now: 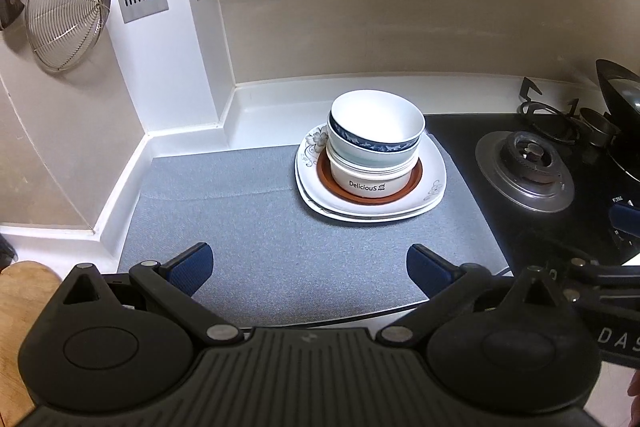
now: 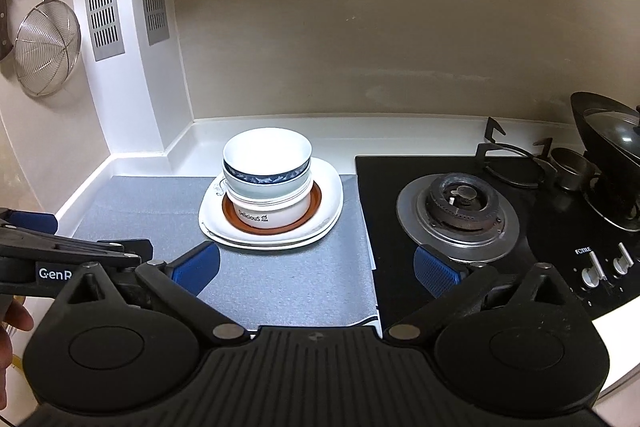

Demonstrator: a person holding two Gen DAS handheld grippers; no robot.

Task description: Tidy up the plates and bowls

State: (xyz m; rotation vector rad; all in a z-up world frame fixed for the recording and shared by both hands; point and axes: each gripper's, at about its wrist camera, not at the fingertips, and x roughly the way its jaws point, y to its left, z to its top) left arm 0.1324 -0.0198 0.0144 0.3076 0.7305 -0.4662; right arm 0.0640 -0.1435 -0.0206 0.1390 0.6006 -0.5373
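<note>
A stack of dishes stands on a grey mat (image 1: 256, 227) near the stove. At the bottom are white square plates (image 1: 432, 187) (image 2: 332, 199), then a brown-rimmed plate (image 1: 416, 179) (image 2: 316, 201), a white "Delicious" bowl (image 1: 368, 181) (image 2: 272, 215), and blue-patterned bowls (image 1: 376, 131) (image 2: 266, 163) nested on top. My left gripper (image 1: 310, 269) is open and empty, low over the mat in front of the stack. My right gripper (image 2: 316, 269) is open and empty, to the stack's front right, at the mat's edge by the stove.
A black gas stove (image 2: 458, 211) (image 1: 526, 163) lies right of the mat, with a black wok (image 2: 612, 155) at the far right. A wire strainer (image 1: 66, 5) (image 2: 46, 45) hangs on the left wall. White walls enclose the back-left corner. A wooden board (image 1: 24, 307) is at lower left.
</note>
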